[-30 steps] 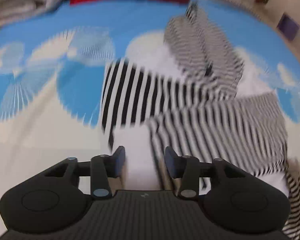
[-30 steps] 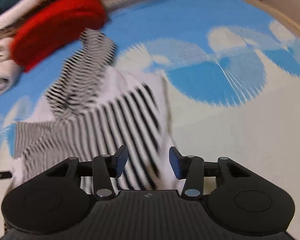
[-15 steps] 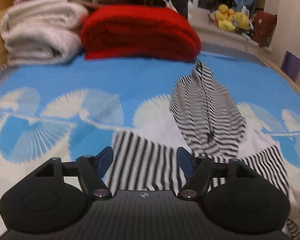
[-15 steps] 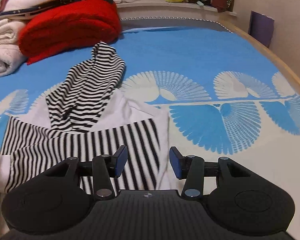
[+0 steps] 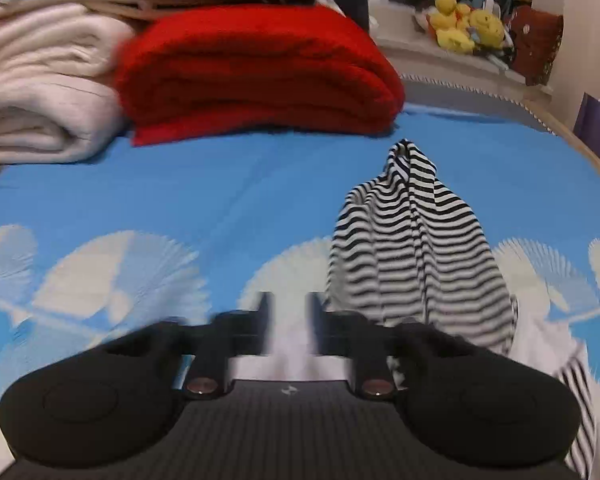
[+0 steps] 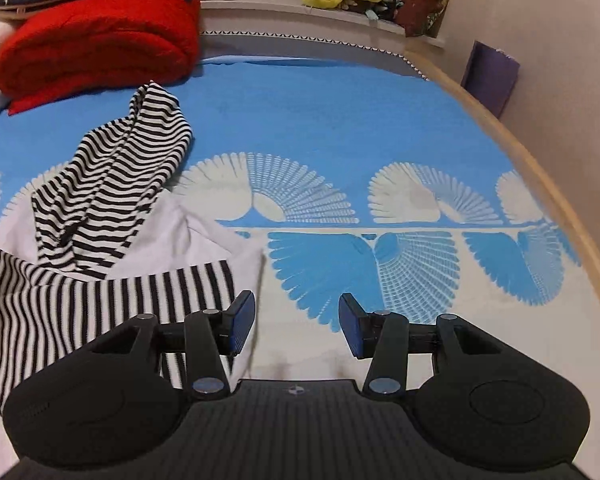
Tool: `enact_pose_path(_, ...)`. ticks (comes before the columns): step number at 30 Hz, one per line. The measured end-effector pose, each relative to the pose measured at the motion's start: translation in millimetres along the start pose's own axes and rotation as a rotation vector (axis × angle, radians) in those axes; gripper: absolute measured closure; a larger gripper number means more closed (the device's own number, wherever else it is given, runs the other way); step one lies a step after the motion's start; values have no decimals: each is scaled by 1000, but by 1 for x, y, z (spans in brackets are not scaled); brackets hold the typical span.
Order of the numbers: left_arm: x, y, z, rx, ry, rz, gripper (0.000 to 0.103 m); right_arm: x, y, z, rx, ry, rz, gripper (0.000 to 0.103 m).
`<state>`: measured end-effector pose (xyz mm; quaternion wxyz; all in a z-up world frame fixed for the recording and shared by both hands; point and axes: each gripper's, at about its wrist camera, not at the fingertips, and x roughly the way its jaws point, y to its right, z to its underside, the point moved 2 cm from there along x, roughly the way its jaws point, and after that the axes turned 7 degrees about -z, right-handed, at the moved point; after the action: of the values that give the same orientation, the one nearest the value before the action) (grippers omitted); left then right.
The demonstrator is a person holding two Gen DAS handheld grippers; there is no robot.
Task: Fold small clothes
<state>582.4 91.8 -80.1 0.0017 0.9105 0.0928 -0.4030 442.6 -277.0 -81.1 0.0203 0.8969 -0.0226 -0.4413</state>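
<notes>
Striped hoodie (image 6: 100, 216) lies rumpled on the blue bedspread (image 6: 320, 120), thin, limp and light, best pinched at a hem corner or sleeve edge; right gripper (image 6: 296, 322) gapes empty, left gripper (image 5: 288, 326) blurred, narrowly parted, grip unclear.

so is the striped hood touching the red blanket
Apart. The right wrist view shows blue bedspread between the hood's tip and the red blanket.
</notes>
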Motion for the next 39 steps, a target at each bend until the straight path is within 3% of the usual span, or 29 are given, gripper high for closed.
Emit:
enact_pose_path(6,96,33,-60,-25,-60,66,89,9,-1,5,-17,-34,-23,56)
enact_pose_path(10,152,54,-88,-75,-91,123,78,12,1,7,-14,-45,-39,55)
enact_pose_path(16,213,78,-109,-125,-120,74,59,26,4,13,-21,-83,-23,55)
enact_pose_path(21,249,93,-115,-145,-156,71,56,32,8,19,-43,-99,-10,55)
enact_pose_path(22,253,95,-115,-150,-156,73,56,34,9,19,-44,-100,-6,55)
enact_pose_path(25,256,101,-116,-115,-175,106,100,35,13,19,-31,-104,2,55)
enact_pose_path(29,208,104,-122,-18,-71,190,101,31,13,15,-15,-93,-24,55)
enact_pose_path(33,114,98,-104,148,61,338,101,24,16,7,12,-65,-33,55)
enact_pose_path(37,-18,76,-35,395,190,522,101,14,14,-3,86,-34,-97,55)
enact_pose_path(39,-80,59,16,532,200,597,101,6,14,-8,130,-15,-124,55)
